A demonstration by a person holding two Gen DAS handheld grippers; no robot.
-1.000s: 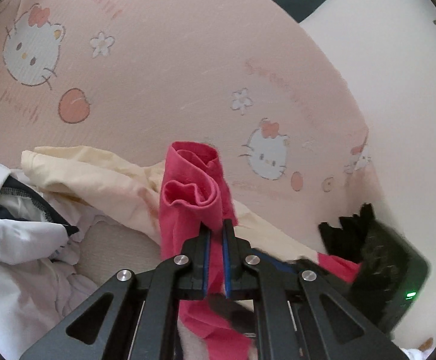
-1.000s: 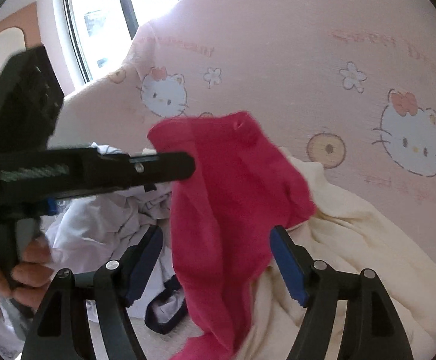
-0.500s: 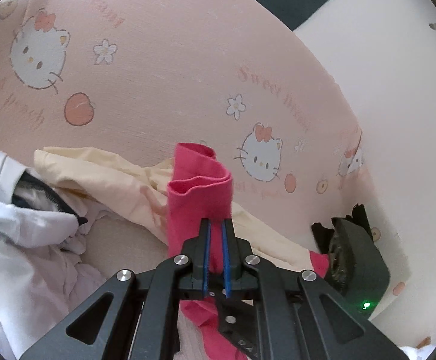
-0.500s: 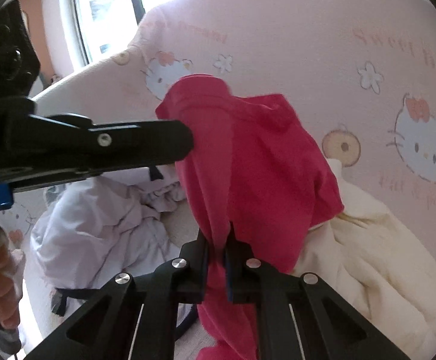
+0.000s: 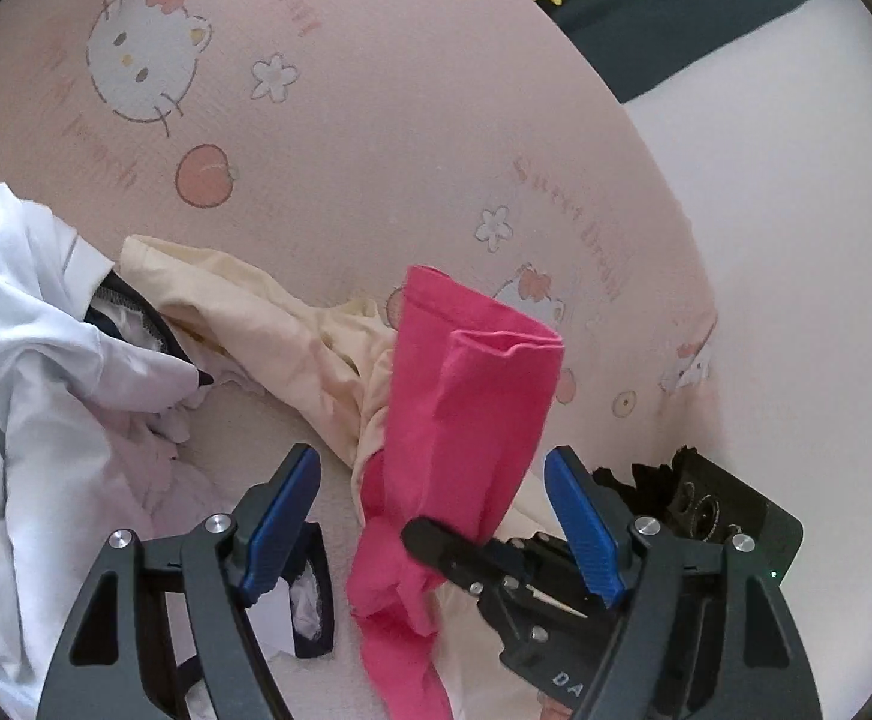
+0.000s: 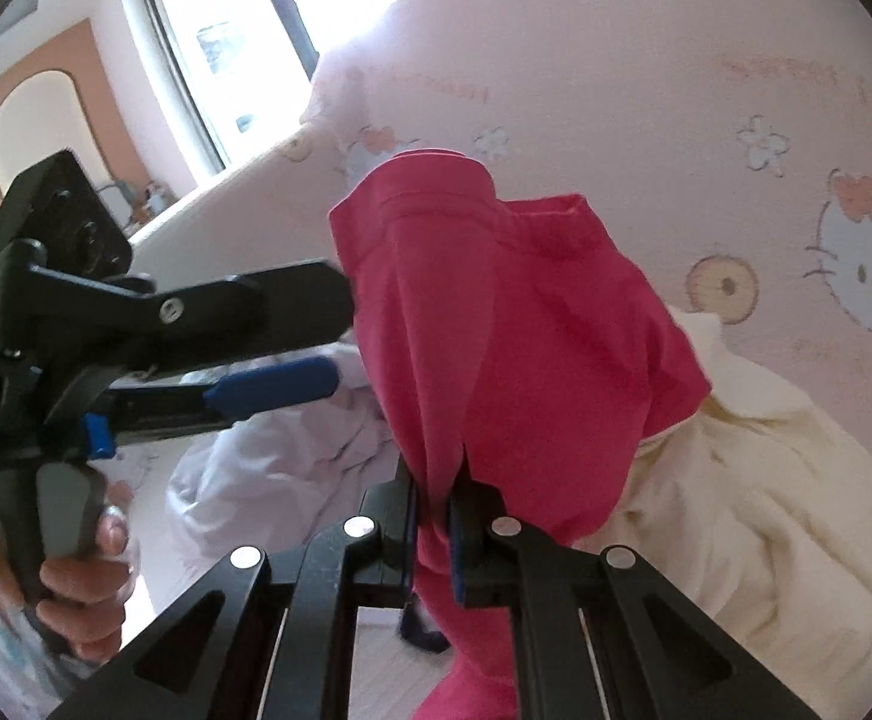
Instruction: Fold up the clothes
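We keep our right gripper [image 6: 433, 531] clamped on the pink garment [image 6: 496, 348] at frame centre, so our left gripper [image 5: 436, 516], jaws just opened, can regrip.

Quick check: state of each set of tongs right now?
Left tongs: open, just released, holding nothing.
Right tongs: shut on the pink garment.

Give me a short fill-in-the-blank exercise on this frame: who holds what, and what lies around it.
1. The right gripper is shut on the ____ garment.
2. The left gripper has just been opening; the garment is between its blue pads, and its jaws now stand ____.
3. The bedsheet is printed with cartoon ____.
4. The cream garment lies to the ____ of the pink one in the right wrist view.

Missing words: pink; open; cats; right
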